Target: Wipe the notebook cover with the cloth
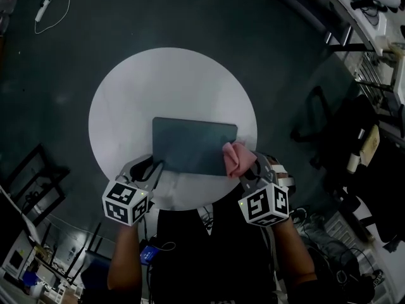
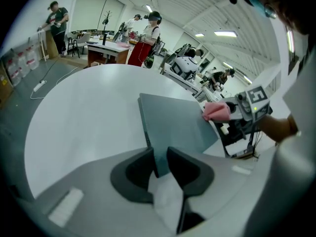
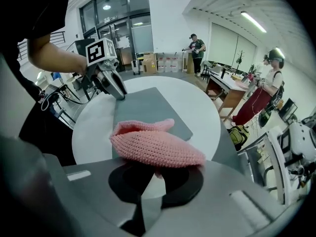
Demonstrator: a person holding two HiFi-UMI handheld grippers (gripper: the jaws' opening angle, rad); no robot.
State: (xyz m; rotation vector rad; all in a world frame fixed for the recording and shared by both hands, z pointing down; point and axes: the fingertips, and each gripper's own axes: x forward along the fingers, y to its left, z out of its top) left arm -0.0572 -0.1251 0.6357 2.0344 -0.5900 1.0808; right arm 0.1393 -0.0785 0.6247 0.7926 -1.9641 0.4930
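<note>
Notebook [image 1: 193, 145] lies near the middle of the round white table [image 1: 126, 100], dark cover up. Nearest the camera, the left gripper [image 2: 160, 162] has its jaws closed on the notebook's near-left corner, with the cover's edge caught between the pads. This most likely pins the book so it cannot slide under the rubbing. The right gripper [image 3: 155, 174] pinches a bunched pink crocheted cloth [image 3: 155, 144]. The cloth bulges out past the jaw tips and sits at the notebook's near-right corner, so the soft wad, not the jaws, appears to meet the cover. The head view gives the whole layout, with most of the cover lying beyond the cloth. Only the gripper views show each grip close up and, farther off, people [image 2: 150, 33] standing by desks [image 2: 106, 47] across the room.
</note>
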